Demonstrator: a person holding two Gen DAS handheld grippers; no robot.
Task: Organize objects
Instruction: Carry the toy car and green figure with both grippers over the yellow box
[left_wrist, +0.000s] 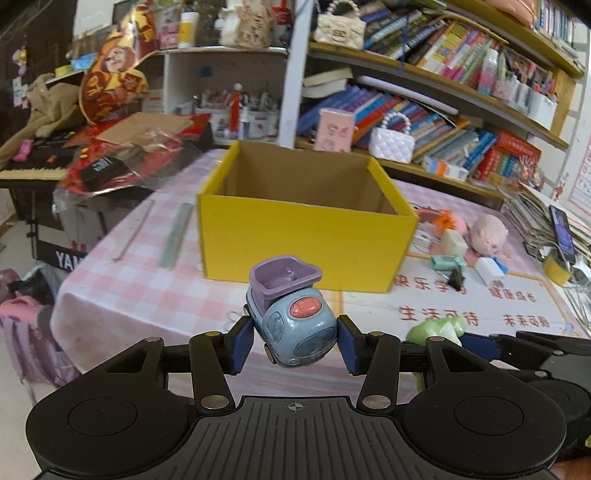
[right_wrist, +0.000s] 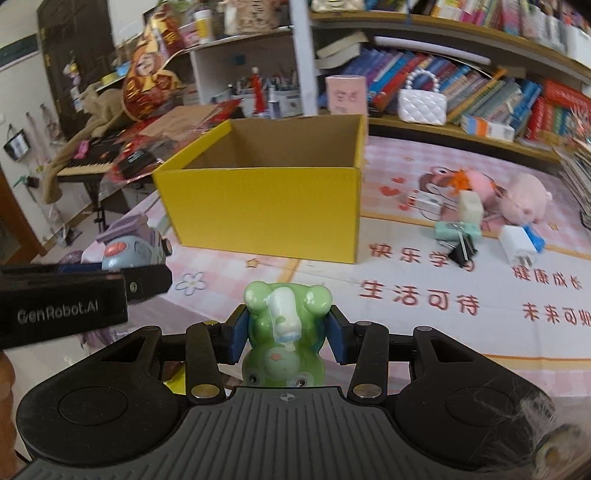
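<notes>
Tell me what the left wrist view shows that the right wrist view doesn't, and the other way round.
Only the left wrist view: a phone propped at the table's right edge, and two long rulers lying left of the box. Only the right wrist view: the face of the green frog toy and the left gripper's branded side. Both: the open yellow box, the left gripper shut on the blue toy truck, the right gripper shut on the frog, the pink plush and the black binder clip.
</notes>
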